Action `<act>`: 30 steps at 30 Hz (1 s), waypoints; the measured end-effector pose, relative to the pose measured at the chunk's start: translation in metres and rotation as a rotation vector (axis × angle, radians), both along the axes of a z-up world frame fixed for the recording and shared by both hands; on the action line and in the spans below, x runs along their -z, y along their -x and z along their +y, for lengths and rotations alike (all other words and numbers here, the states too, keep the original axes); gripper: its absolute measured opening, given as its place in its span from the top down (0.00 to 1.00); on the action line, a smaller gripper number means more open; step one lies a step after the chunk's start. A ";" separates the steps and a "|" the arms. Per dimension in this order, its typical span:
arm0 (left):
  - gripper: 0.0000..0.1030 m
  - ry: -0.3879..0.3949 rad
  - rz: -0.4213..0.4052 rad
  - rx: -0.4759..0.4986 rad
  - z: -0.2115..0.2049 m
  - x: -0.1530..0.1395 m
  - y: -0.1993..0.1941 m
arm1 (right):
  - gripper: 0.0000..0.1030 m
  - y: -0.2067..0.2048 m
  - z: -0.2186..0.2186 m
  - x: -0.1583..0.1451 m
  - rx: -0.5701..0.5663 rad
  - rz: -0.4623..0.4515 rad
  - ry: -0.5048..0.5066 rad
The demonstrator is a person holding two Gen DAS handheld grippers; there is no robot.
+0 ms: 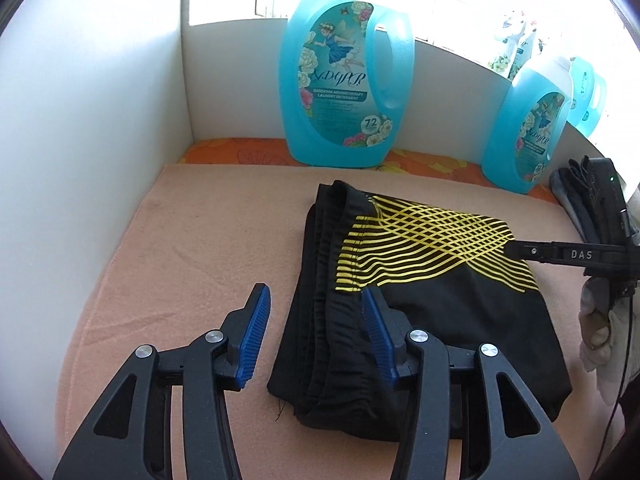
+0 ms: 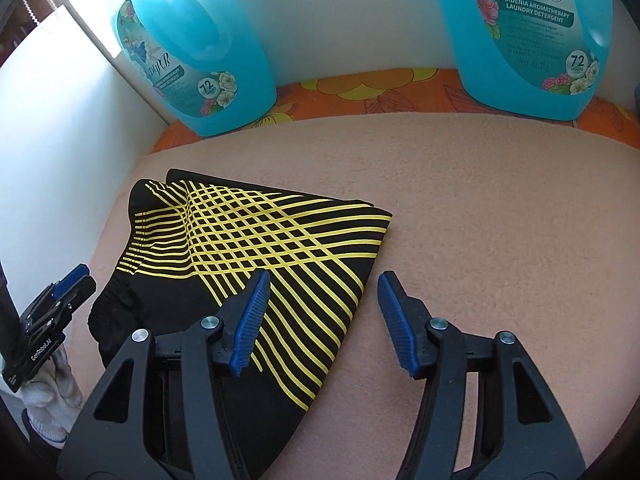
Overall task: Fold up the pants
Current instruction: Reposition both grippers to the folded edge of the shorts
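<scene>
White walls box in our work surface, a peach towel [image 1: 192,248] spread over an orange floral cloth [image 1: 240,152]. Going left to right in our left wrist view, our left gripper [image 1: 314,312] stands wide apart with blue ribbed pads, its right finger over the elastic waistband edge of the folded pants [image 1: 420,280]. These lie on the towel, black with crossing yellow stripes. Behind them stands a blue detergent bottle [image 1: 344,80] reading "GARDENIA AROMATHERAPY LAUNDRY DETERGENT" and "72"; a second bottle [image 1: 528,124] stands to its right. At the right edge, our right gripper [image 2: 322,280], marked "DAS", reaches over the pants' striped edge, held in a white-gloved hand [image 1: 600,328].

From the right wrist, we read "GenRobot.AI" on the left gripper at far left. The right gripper's jaws are wide, the left finger over the striped fabric, the right over bare towel. The bottle at right also reads "Net Wt:2kg".
</scene>
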State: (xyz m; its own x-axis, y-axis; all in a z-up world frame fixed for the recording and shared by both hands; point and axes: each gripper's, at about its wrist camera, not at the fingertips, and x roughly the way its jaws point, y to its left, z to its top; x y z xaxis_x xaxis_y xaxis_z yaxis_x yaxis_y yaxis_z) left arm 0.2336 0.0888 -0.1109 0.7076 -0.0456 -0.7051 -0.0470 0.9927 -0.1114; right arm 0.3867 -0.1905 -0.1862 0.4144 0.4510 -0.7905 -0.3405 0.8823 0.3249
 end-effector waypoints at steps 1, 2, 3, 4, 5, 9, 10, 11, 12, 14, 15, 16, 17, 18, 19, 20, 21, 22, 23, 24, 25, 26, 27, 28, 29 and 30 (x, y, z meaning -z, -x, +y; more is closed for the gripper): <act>0.54 -0.003 -0.004 0.010 -0.003 -0.004 -0.008 | 0.43 -0.001 0.000 0.000 0.001 -0.004 -0.003; 0.54 -0.018 -0.005 0.007 -0.006 -0.007 -0.018 | 0.43 -0.003 0.001 0.000 0.002 -0.005 -0.009; 0.54 -0.026 -0.001 0.012 -0.009 -0.008 -0.028 | 0.43 -0.004 0.001 0.000 0.004 -0.003 -0.016; 0.54 -0.029 0.011 0.025 -0.012 -0.007 -0.040 | 0.43 -0.005 0.001 0.000 0.004 -0.001 -0.025; 0.54 -0.040 0.023 0.022 -0.014 -0.005 -0.051 | 0.43 -0.006 0.001 0.000 0.003 0.000 -0.029; 0.54 -0.035 0.041 -0.002 -0.014 0.004 -0.088 | 0.43 -0.006 0.003 0.000 -0.012 -0.014 -0.023; 0.54 -0.040 0.051 -0.015 -0.013 0.008 -0.097 | 0.43 -0.006 0.003 0.000 -0.015 -0.018 -0.020; 0.54 -0.050 0.059 -0.027 -0.011 0.011 -0.103 | 0.43 -0.005 0.003 0.000 -0.018 -0.021 -0.019; 0.54 -0.059 0.066 -0.042 -0.009 0.014 -0.108 | 0.45 -0.005 0.004 0.000 -0.021 -0.025 -0.015; 0.54 -0.050 0.079 -0.058 -0.005 0.018 -0.115 | 0.47 -0.004 0.004 0.000 -0.024 -0.031 -0.008; 0.54 -0.045 0.084 -0.056 -0.003 0.018 -0.117 | 0.47 -0.005 0.004 0.000 -0.027 -0.032 -0.010; 0.54 -0.044 0.089 -0.062 -0.001 0.017 -0.118 | 0.47 -0.005 0.004 0.000 -0.029 -0.030 -0.012; 0.54 -0.035 0.086 -0.069 0.002 0.014 -0.116 | 0.47 -0.005 0.003 0.000 -0.030 -0.028 -0.018; 0.54 -0.023 0.076 -0.071 0.006 0.008 -0.112 | 0.47 -0.005 0.002 0.000 -0.029 -0.025 -0.024; 0.54 -0.012 0.066 -0.073 0.010 0.001 -0.106 | 0.47 -0.005 0.002 0.000 -0.028 -0.022 -0.029; 0.54 0.007 0.060 -0.073 0.015 -0.007 -0.100 | 0.47 -0.006 0.001 -0.001 -0.026 -0.019 -0.034; 0.51 0.038 0.060 -0.068 0.020 -0.013 -0.092 | 0.47 -0.007 0.000 0.000 -0.024 -0.016 -0.039; 0.49 0.066 0.066 -0.057 0.024 -0.018 -0.082 | 0.47 -0.007 0.001 0.000 -0.027 -0.015 -0.043; 0.46 0.087 0.072 -0.050 0.026 -0.022 -0.071 | 0.47 -0.008 0.001 0.000 -0.032 -0.016 -0.043; 0.44 0.108 0.082 -0.043 0.027 -0.025 -0.060 | 0.47 -0.008 0.002 0.000 -0.035 -0.018 -0.042; 0.42 0.133 0.102 -0.035 0.028 -0.025 -0.048 | 0.47 -0.008 0.002 0.000 -0.036 -0.020 -0.042; 0.38 0.158 0.128 -0.034 0.028 -0.023 -0.037 | 0.47 -0.008 0.003 0.001 -0.036 -0.022 -0.044; 0.35 0.174 0.154 -0.039 0.027 -0.020 -0.026 | 0.47 -0.008 0.003 0.001 -0.035 -0.024 -0.044; 0.35 0.179 0.176 -0.048 0.027 -0.015 -0.016 | 0.47 -0.008 0.004 0.001 -0.033 -0.025 -0.044; 0.35 0.180 0.195 -0.057 0.027 -0.010 -0.008 | 0.47 -0.008 0.004 0.001 -0.031 -0.026 -0.045; 0.35 0.184 0.215 -0.068 0.028 -0.004 -0.001 | 0.47 -0.007 0.005 0.001 -0.029 -0.027 -0.044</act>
